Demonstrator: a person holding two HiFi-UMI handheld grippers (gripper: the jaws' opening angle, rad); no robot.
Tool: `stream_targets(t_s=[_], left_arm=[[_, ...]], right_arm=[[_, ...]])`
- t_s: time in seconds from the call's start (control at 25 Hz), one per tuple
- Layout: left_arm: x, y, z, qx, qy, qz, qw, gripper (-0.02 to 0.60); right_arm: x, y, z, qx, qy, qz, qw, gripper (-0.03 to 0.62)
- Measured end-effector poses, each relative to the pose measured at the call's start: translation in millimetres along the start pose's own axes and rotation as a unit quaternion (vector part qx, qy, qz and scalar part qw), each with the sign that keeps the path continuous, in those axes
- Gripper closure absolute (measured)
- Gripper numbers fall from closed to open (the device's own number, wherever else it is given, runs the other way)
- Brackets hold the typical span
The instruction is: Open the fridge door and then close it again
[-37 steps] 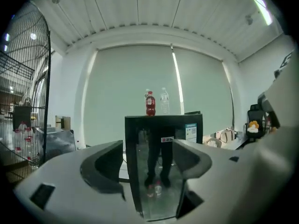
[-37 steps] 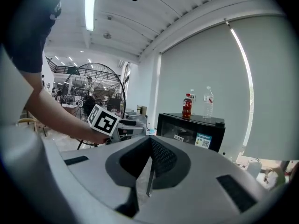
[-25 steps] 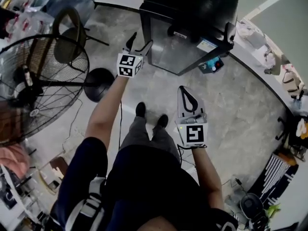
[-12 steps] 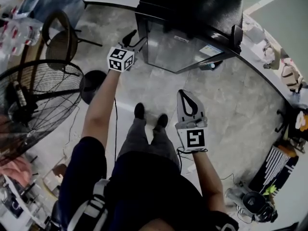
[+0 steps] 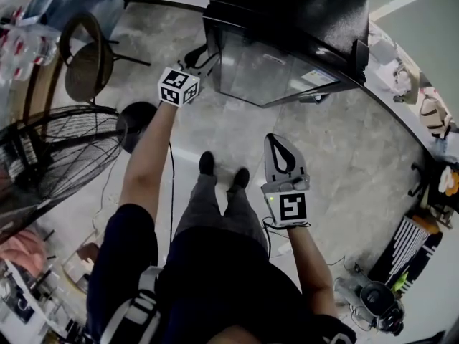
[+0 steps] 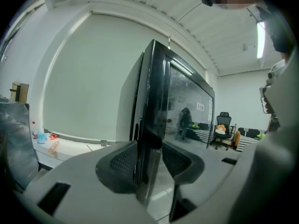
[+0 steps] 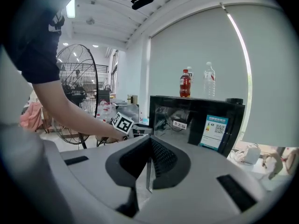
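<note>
A small black fridge (image 5: 287,20) with a glass door (image 5: 272,74) stands on the floor ahead of me. My left gripper (image 5: 201,56) is at the door's left edge. In the left gripper view that door edge (image 6: 152,101) runs upright between the two pads of the left gripper (image 6: 148,167). Its jaws have just been closing, and both pads now lie against the edge. My right gripper (image 5: 277,143) hangs in the air in front of the fridge, shut and empty. The right gripper view shows the right gripper (image 7: 148,171) pointing at the fridge (image 7: 196,120).
A large standing fan (image 5: 50,156) and a chair (image 5: 86,63) are on the left. A red bottle (image 7: 185,83) and a clear bottle (image 7: 209,80) stand on the fridge top. A cluttered white counter (image 5: 401,84) curves along the right. The person's feet (image 5: 222,170) are below the fridge.
My left gripper has moved from open air up to the door's left edge, and its jaws have narrowed around it. The right gripper has sunk a little and stays shut.
</note>
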State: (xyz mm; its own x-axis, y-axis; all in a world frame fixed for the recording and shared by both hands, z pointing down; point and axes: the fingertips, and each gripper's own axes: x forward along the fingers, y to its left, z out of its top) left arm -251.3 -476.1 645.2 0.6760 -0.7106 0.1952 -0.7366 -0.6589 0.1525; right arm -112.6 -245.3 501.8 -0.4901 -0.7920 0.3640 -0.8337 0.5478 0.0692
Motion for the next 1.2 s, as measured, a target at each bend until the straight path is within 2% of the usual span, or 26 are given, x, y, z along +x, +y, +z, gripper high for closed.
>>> stream_targets(t_s=[0.36, 0.84, 1.0, 1.2], left_arm=[[3, -2, -2, 0.012, 0.013, -0.008, 0.9998, 0.422], [-2, 2, -2, 0.011, 0.020, 0.024, 0.9995, 0.425], [-18, -12, -5, 0.020, 0.021, 0.022, 0.9993, 0.433], [-41, -28, -12, 0.023, 0.025, 0.045, 0.9984, 0.439]], right_arm=[[-4, 0, -15, 0.012, 0.009, 0.002, 1.000, 0.576], [0, 11, -10, 0.012, 0.007, 0.010, 1.000, 0.576], [-6, 11, -10, 0.015, 0.003, 0.013, 1.000, 0.576], [-10, 19, -11, 0.007, 0.002, 0.024, 1.000, 0.574]])
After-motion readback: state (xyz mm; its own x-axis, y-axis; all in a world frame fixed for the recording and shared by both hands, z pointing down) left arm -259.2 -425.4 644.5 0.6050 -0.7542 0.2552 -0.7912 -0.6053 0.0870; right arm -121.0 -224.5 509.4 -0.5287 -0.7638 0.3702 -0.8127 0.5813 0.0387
